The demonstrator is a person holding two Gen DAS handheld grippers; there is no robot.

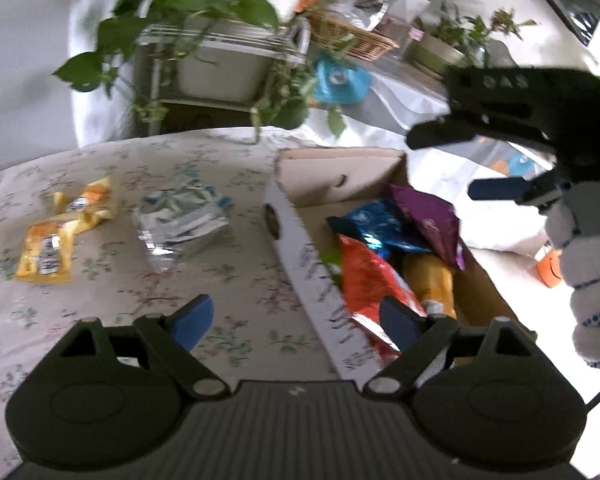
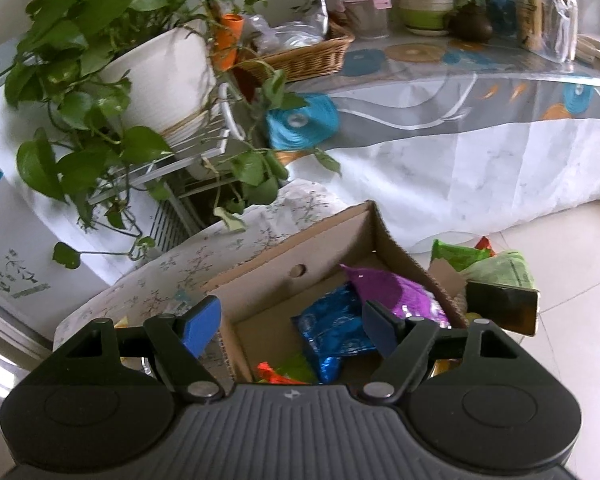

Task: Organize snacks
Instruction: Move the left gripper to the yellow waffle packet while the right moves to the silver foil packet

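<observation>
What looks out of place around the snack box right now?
Three packets lie loose on the floral tablecloth left of the cardboard box: two yellow packets and a crumpled silver packet. More packets sit on the floor beyond the box's right side.

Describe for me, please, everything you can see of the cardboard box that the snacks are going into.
The cardboard box is an open-topped carton, plain brown inside and white with small print on its outer long wall. Its far end wall has a round finger hole. It sits on the flowered tablecloth, near the table's right edge. Inside lie a purple packet, a blue foil packet, a red-orange packet, a yellow-orange packet and something green. Neither gripper touches it.
</observation>
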